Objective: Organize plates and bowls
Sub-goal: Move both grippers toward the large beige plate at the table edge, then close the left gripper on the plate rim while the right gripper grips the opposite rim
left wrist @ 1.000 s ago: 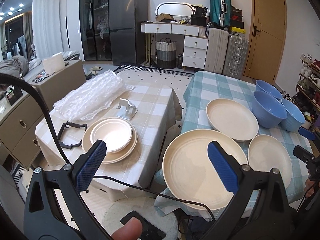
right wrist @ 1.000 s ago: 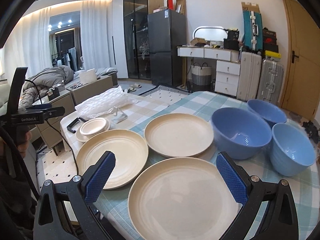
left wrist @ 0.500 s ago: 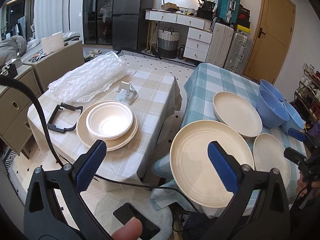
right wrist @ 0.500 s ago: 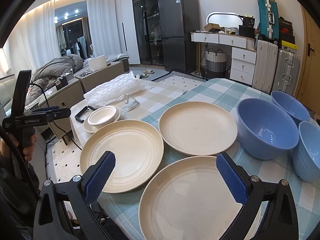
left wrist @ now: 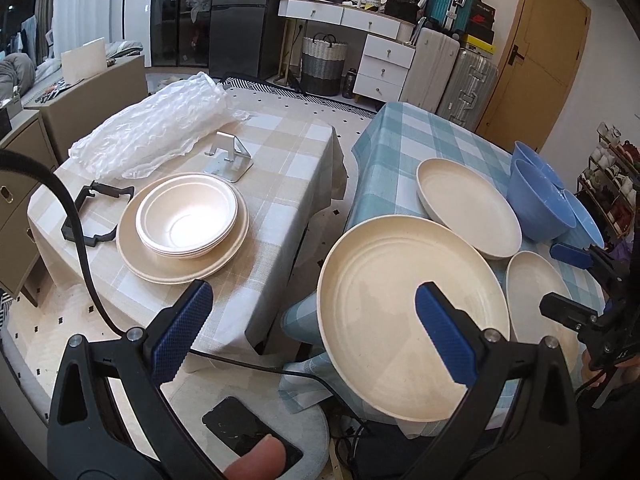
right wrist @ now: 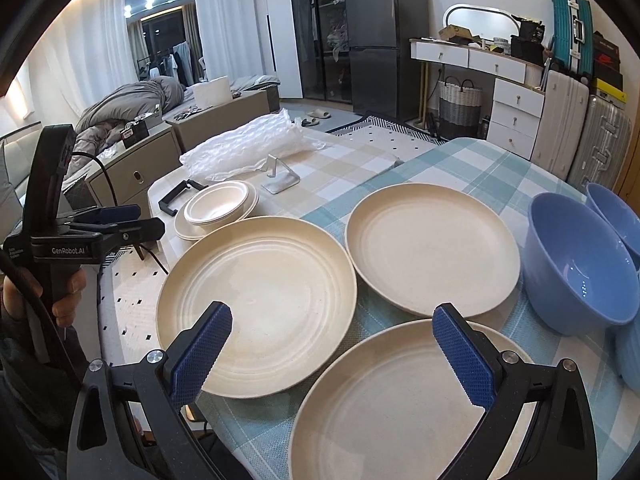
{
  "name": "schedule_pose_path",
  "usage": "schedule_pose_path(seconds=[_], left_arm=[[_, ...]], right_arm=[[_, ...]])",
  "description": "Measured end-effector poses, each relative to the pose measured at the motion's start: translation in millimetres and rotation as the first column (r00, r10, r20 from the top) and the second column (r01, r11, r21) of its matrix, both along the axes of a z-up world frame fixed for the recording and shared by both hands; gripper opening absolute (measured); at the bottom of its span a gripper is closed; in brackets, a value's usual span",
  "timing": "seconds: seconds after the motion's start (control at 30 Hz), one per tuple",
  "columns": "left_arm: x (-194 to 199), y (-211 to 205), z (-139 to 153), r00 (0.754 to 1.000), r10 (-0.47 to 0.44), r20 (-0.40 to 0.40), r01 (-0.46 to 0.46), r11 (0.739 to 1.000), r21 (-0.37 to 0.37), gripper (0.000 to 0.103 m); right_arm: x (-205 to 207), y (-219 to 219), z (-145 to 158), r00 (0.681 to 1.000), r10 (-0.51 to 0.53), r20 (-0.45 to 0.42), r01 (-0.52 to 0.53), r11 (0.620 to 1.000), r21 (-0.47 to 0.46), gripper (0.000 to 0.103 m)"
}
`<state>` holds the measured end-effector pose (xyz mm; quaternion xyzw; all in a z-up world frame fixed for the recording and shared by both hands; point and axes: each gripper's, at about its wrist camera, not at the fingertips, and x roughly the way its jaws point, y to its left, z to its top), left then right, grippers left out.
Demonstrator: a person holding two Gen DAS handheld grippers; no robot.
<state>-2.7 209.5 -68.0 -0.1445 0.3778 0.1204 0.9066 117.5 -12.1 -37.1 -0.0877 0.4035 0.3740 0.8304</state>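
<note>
In a lived-in room, two checked tabletops stand side by side: cream plates and blue bowls spread on the teal tabletop, awaiting stacking. I hold my left hand-held gripper and right hand-held gripper spread and empty above them, ready to choose.

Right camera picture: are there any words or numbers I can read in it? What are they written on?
"GenRobot.AI" in white letters, on the black body of the left gripper held in a hand at the left edge.

Small white lines of print beside it on the same gripper: too small to read.

Sticker on the top of the fridge: too small to read.

Boxes stacked on the suitcases: markings too blurred to read.

The plates and bowls carry no writing.
</note>
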Motion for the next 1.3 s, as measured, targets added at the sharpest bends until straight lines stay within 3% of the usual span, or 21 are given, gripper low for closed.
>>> schedule_pose_path(seconds=[0.27,0.33,0.5,0.8,1.1,1.3], left_arm=[[14.2,-1.0,-15.8,1.000,-0.011,-0.008,0.011,1.000,-0.024,0.100],[15.2,-3.1,-16.9,1.000,-0.022,-0.008,0.022,1.000,-0.013,0.099],[22.5,-7.8,-23.3,0.999,-0.041,-0.016,0.041,0.999,-0.007,0.097],[33.2,-11.7,-43.3,0.997,-0.061,-0.051,0.060,0.998,-0.020,0.092],[39.2,-11.8,-55.5,0.995,-0.080,-0.061,0.078,0.996,-0.034,0.076],[40.1,-14.3,-59.3,0.993,-0.100,-0.057,0.098,0.995,-0.025,0.072]], right_arm=[[7.6,22.3,-7.4,0.998,0.054,-0.044,-0.056,0.998,-0.040,0.097],[8.8,24.9,-9.2,0.996,0.064,-0.057,-0.066,0.997,-0.040,0.088],[15.1,36.4,-20.7,0.989,0.085,-0.123,-0.097,0.991,-0.089,0.079],[25.4,45.5,-31.9,0.985,0.072,-0.159,-0.095,0.985,-0.145,0.079],[42.7,57.0,-45.5,0.974,0.072,-0.214,-0.117,0.971,-0.209,0.079],[44.7,67.4,-52.5,0.971,0.093,-0.220,-0.145,0.961,-0.236,0.079]])
